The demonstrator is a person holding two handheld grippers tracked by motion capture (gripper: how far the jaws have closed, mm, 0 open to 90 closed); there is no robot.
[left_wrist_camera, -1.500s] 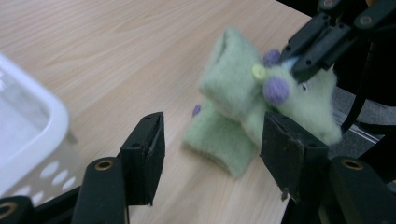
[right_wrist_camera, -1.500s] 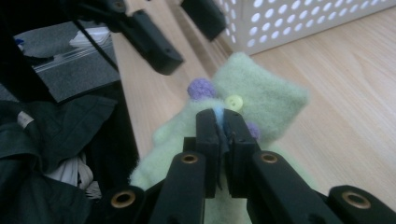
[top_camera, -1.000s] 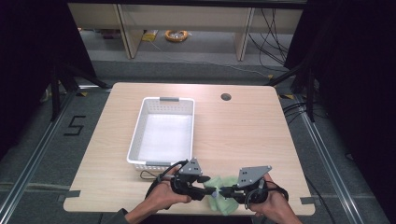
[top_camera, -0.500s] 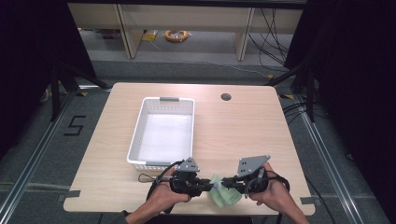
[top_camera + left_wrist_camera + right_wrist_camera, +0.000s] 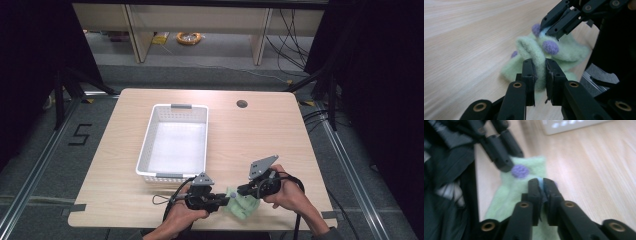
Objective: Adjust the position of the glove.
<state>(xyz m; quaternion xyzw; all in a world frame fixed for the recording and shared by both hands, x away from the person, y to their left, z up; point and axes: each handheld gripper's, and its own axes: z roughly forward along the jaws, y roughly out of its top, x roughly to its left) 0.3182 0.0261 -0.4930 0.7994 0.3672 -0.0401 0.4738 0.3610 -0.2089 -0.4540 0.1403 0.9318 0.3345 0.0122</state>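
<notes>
High view: the green sock (image 5: 242, 206) lies at the table's (image 5: 260, 135) near edge, outside the white basket (image 5: 175, 142), between left gripper (image 5: 223, 201) and right gripper (image 5: 242, 190); moving it seems still ahead. Left gripper view: jaws nearly closed, pinching a fold of sock. Right gripper view: jaws, just eased slightly, pinch its edge.

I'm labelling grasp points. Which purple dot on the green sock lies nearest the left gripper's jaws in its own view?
The big purple dot just above the left gripper; the others lie farther off on the green sock.
</notes>
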